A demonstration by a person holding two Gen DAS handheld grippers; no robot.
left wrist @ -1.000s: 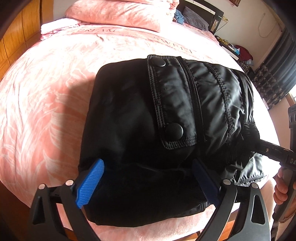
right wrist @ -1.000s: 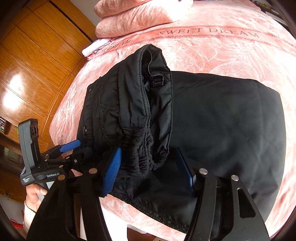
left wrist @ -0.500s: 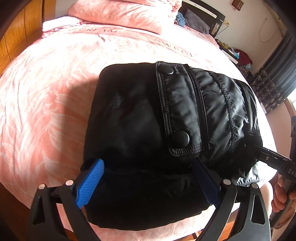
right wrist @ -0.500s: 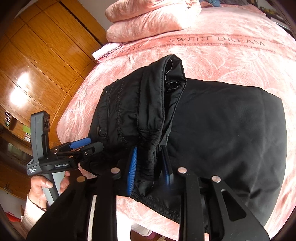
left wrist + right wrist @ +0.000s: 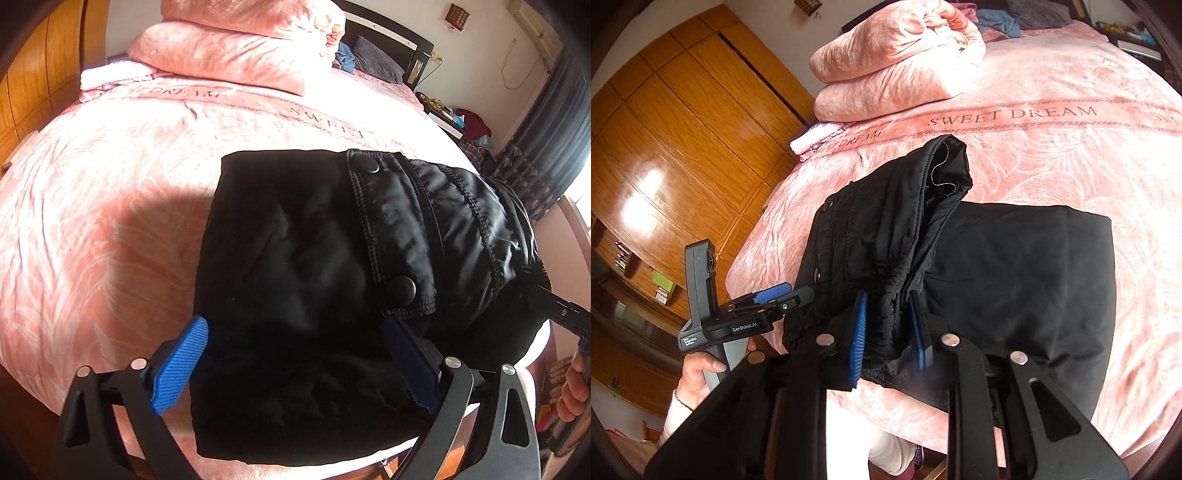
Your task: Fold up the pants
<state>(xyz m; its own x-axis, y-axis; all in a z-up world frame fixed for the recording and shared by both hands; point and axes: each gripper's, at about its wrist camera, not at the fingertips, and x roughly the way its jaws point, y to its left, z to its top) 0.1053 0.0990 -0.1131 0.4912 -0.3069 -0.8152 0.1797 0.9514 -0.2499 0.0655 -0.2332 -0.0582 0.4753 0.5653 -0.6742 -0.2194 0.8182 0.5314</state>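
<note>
Pants (image 5: 295, 280), black and padded, folded into a thick bundle near the edge of the pink bedspread (image 5: 92, 206) (lettered "SWEET DREAM"). From the left wrist only: pocket flap (image 5: 391, 236) with two snaps on top, left gripper (image 5: 295, 365) spread wide around the bundle's near end. From the right wrist only: elastic waistband (image 5: 886, 295) lifted off the lower layer, right gripper (image 5: 888, 332) clamped tight on it; folded pink quilt (image 5: 897, 62) and wooden wardrobe (image 5: 683, 129) behind.
</note>
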